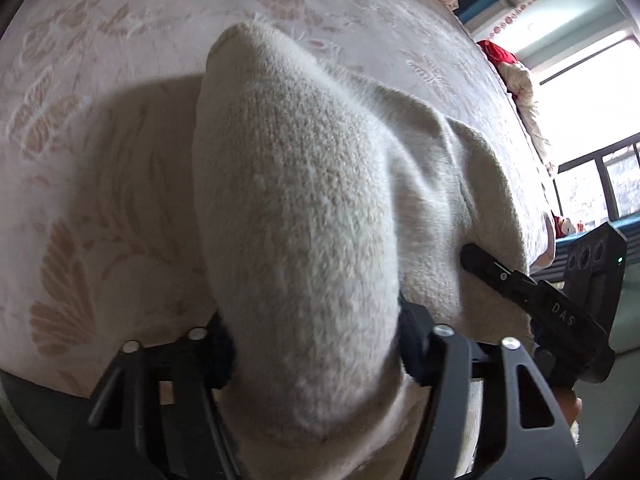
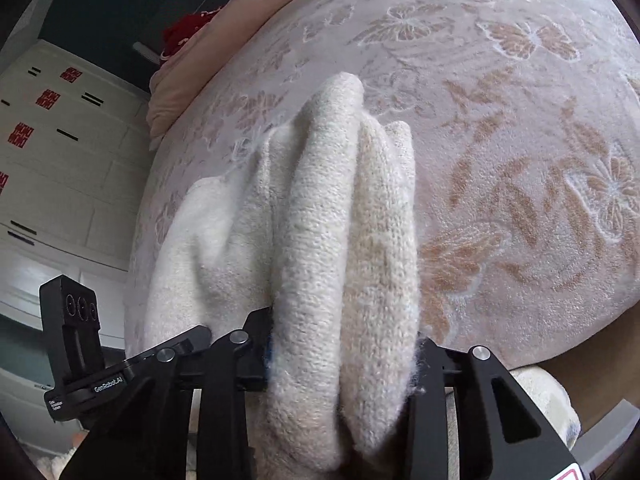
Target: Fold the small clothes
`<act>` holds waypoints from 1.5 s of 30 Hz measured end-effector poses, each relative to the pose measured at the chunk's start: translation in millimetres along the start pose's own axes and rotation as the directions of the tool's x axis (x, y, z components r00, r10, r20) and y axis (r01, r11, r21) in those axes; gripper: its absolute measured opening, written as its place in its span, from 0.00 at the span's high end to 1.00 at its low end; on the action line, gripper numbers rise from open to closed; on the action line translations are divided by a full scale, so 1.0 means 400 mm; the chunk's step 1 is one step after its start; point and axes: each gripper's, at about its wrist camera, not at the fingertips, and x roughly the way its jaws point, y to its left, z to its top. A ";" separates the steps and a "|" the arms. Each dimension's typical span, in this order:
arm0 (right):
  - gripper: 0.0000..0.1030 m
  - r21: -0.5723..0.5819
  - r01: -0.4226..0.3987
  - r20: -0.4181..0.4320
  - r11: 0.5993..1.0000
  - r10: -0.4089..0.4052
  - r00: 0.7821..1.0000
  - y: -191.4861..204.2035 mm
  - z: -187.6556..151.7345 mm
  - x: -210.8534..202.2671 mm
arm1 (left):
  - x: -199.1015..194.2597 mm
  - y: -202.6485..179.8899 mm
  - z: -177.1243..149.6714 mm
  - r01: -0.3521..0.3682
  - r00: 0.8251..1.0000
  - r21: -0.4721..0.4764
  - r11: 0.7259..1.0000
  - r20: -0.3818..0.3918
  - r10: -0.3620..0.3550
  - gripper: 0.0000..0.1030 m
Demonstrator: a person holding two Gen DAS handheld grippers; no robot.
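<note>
Cream fuzzy knit garment point(image 1: 304, 220) bunched in thick folds, clenched by both left gripper point(image 1: 316, 356) and right gripper point(image 2: 340, 364) fingers.

The garment point(image 1: 304, 216) was fuzzy cream knitted wool, the bedspread point(image 1: 120, 80) a soft matt plush with raised tan flowers, and both the left gripper point(image 1: 316, 360) and right gripper point(image 2: 340, 364) matt black plastic with shiny metal pins.

Both wrist cameras look forward and down, very near the cream knit garment point(image 1: 296, 216) point(image 2: 340, 240), sharing the bed point(image 1: 120, 20) point(image 2: 520, 140) beyond.
</note>
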 end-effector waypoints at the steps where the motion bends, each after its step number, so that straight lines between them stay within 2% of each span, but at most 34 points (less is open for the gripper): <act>1: 0.68 -0.013 0.001 0.015 1.000 0.000 1.000 0.021 -0.001 -0.017 | -0.018 -0.009 0.002 -0.002 1.000 0.017 1.000 0.015 0.001 0.47; 7: 0.68 -0.099 0.014 0.128 0.995 -0.001 0.992 0.141 -0.006 -0.164 | -0.171 -0.085 0.003 -0.016 0.993 0.127 0.992 0.119 0.001 0.48; 12: 0.68 -0.164 0.006 0.252 0.987 0.036 0.967 0.234 -0.003 -0.307 | -0.322 -0.152 -0.007 -0.030 0.971 0.213 0.977 0.237 -0.022 0.48; 16: 0.68 -0.221 0.009 0.343 0.975 0.069 0.937 0.308 -0.003 -0.403 | -0.422 -0.215 0.005 -0.061 0.943 0.264 0.962 0.331 -0.031 0.48; 22: 0.68 -0.300 0.024 0.459 0.954 0.122 0.880 0.420 -0.010 -0.515 | -0.565 -0.277 0.023 -0.114 0.887 0.330 0.937 0.458 -0.053 0.48; 28: 0.68 -0.383 0.043 0.557 0.923 0.193 0.808 0.539 -0.021 -0.629 | -0.723 -0.309 0.019 -0.158 0.812 0.379 0.912 0.575 -0.099 0.47; 31: 0.67 -0.432 0.043 0.591 0.901 0.247 0.768 0.599 -0.028 -0.685 | -0.806 -0.319 0.013 -0.177 0.762 0.396 0.901 0.635 -0.129 0.47; 39: 0.67 -0.569 0.062 0.633 0.820 0.389 0.669 0.764 -0.057 -0.794 | -1.024 -0.289 -0.004 -0.228 0.610 0.425 0.876 0.763 -0.211 0.43; 41: 0.67 -0.601 0.059 0.630 0.797 0.427 0.649 0.808 -0.060 -0.812 | -1.067 -0.269 -0.006 -0.224 0.583 0.428 0.876 0.779 -0.231 0.42; 42: 0.67 -0.614 0.057 0.626 0.787 0.441 0.642 0.827 -0.062 -0.820 | -1.088 -0.258 -0.007 -0.232 0.578 0.419 0.878 0.785 -0.222 0.42; 43: 0.66 -0.628 0.057 0.624 0.776 0.458 0.634 0.846 -0.063 -0.827 | -1.107 -0.249 -0.008 -0.229 0.565 0.418 0.879 0.792 -0.230 0.42; 45: 0.66 -0.652 0.056 0.617 0.756 0.486 0.619 0.882 -0.068 -0.839 | -1.149 -0.228 -0.009 -0.235 0.531 0.419 0.877 0.811 -0.245 0.42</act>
